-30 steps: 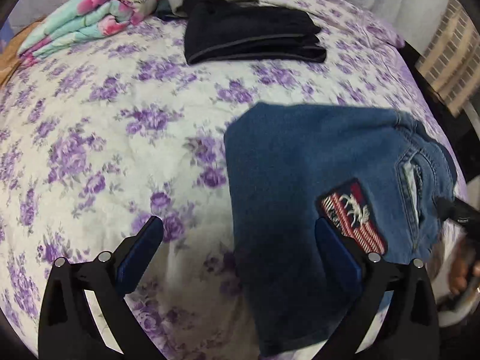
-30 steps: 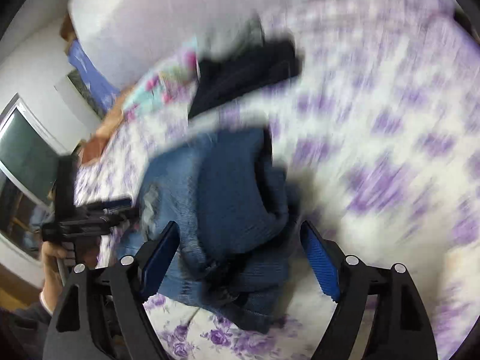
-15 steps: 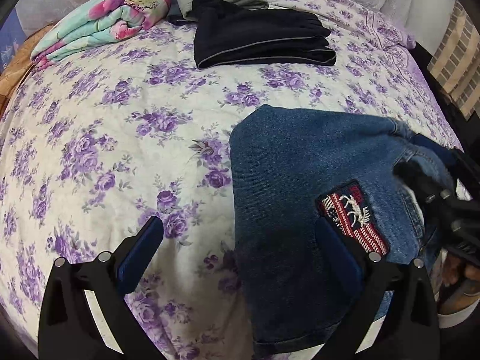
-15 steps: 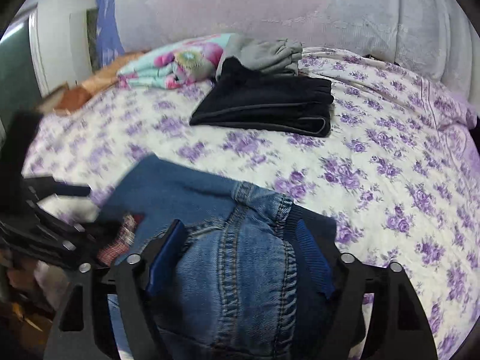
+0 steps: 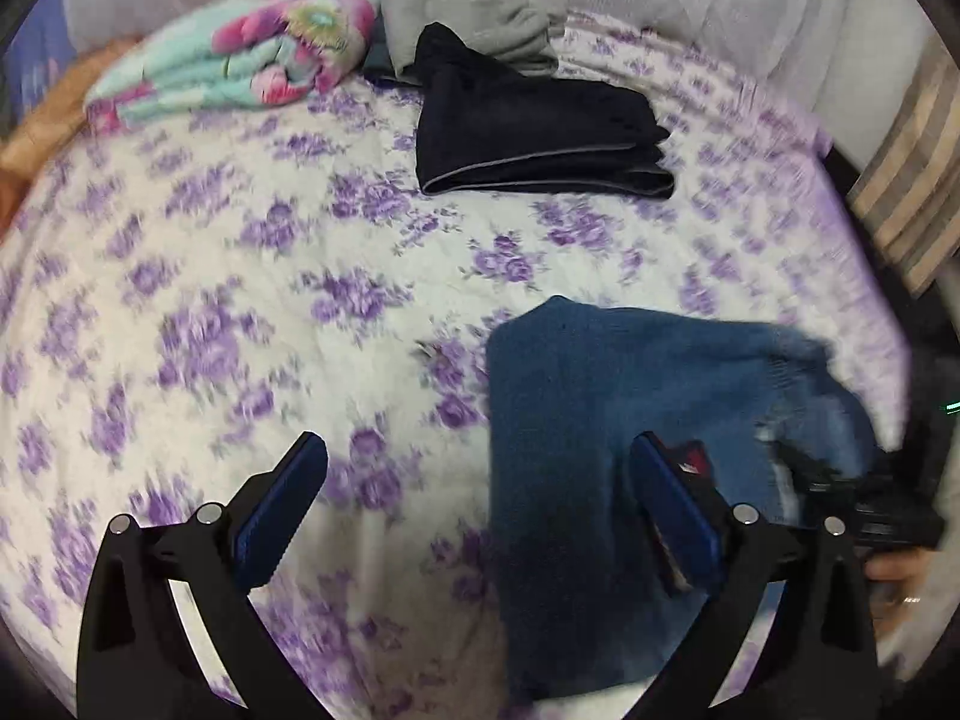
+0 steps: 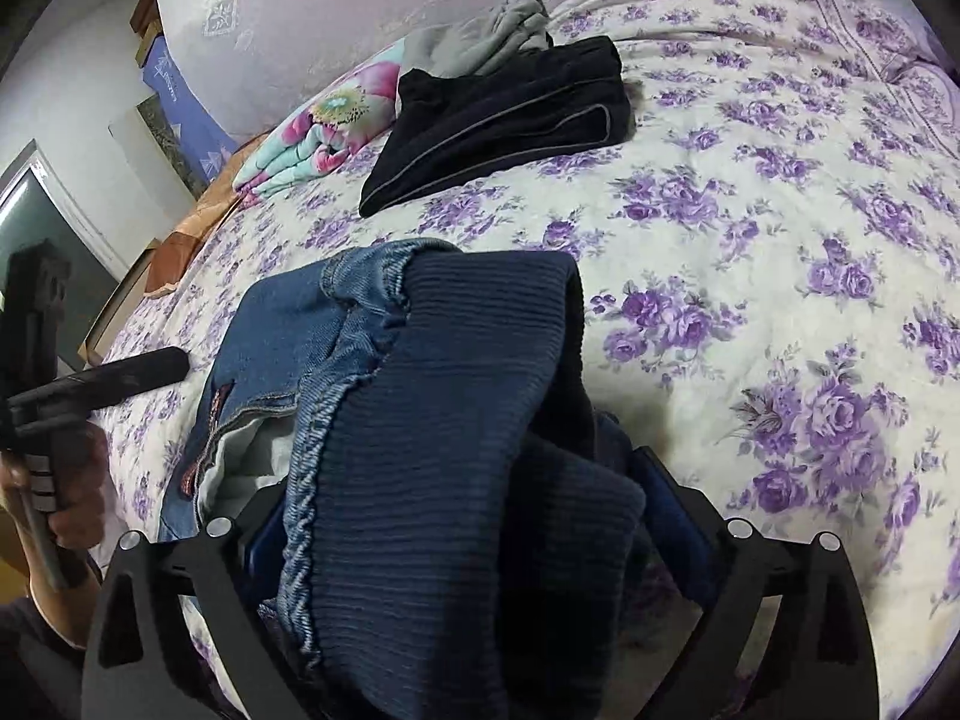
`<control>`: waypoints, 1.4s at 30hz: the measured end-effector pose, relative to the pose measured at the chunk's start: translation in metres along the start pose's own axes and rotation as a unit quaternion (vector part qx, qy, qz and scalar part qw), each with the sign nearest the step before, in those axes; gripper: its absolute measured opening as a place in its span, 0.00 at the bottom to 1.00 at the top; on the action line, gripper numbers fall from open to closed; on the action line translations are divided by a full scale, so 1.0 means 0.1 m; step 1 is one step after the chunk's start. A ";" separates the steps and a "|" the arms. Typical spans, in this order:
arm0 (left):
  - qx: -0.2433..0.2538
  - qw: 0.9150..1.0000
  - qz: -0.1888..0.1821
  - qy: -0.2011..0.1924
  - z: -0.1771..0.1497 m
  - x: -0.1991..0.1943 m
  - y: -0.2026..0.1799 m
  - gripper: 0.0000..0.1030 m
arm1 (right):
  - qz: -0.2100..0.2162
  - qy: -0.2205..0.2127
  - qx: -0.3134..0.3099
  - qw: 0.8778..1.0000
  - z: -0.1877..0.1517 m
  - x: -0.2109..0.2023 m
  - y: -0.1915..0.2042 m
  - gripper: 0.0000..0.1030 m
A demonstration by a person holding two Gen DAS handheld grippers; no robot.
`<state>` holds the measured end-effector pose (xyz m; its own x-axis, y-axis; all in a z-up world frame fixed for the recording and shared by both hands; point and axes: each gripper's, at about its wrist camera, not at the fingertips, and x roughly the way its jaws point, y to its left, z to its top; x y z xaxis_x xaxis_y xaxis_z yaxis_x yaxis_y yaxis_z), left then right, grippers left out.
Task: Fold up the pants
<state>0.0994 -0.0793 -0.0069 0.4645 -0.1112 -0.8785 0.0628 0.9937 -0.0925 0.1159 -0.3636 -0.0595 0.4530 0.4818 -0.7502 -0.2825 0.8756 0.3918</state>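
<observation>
The blue jeans (image 5: 606,414) lie folded on the floral bedspread (image 5: 240,300) at the near right. My left gripper (image 5: 480,504) is open and empty, hovering above the bed at the jeans' left edge, its right finger over the denim. In the right wrist view the jeans' waistband end with dark ribbed cuff (image 6: 444,480) is bunched between the fingers of my right gripper (image 6: 462,516), whose jaws stand wide on either side of the cloth. The right gripper also shows in the left wrist view (image 5: 864,504), blurred, at the jeans' right edge. The left gripper shows at the far left of the right wrist view (image 6: 96,384).
Folded black pants (image 5: 534,138) lie at the back of the bed, with a grey garment (image 5: 474,24) and a folded floral blanket (image 5: 240,66) behind them. A wall and headboard cover (image 6: 336,0) stand beyond. The bed's edge is at the right.
The right gripper has pushed further into the jeans' waistband end, which now bulges up between its fingers. The left gripper has drawn back and tilted up slightly; its view is blurred.
</observation>
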 end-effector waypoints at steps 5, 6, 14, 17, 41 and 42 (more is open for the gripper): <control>-0.047 0.997 -0.020 0.055 0.01 0.39 0.12 0.96 | 0.022 0.005 0.040 0.999 -0.05 -0.07 -0.05 0.96; -0.050 0.996 -0.031 0.062 0.02 0.38 0.15 0.96 | 0.034 0.005 0.043 0.998 -0.07 -0.11 -0.05 0.96; -0.081 0.980 -0.119 0.139 -0.11 0.40 0.33 0.96 | 0.136 0.067 0.075 0.986 -0.25 -0.14 -0.06 0.87; -0.089 0.976 -0.130 0.148 -0.19 0.37 0.35 0.95 | 0.161 0.068 0.087 0.981 -0.25 -0.04 -0.05 0.81; -0.059 0.964 -0.248 0.075 -0.42 0.20 -0.04 0.46 | 0.143 0.011 0.094 0.985 -0.31 -0.21 0.13 0.53; -0.050 0.965 -0.249 0.062 -0.41 0.09 -0.04 0.41 | 0.141 0.006 0.082 0.987 -0.30 -0.27 0.17 0.52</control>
<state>0.0674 -0.0840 -0.0335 0.2898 -0.5790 -0.7621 0.1631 0.8145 -0.5567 0.0735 -0.3625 -0.0483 0.3660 0.7068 -0.6054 -0.2552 0.7018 0.6650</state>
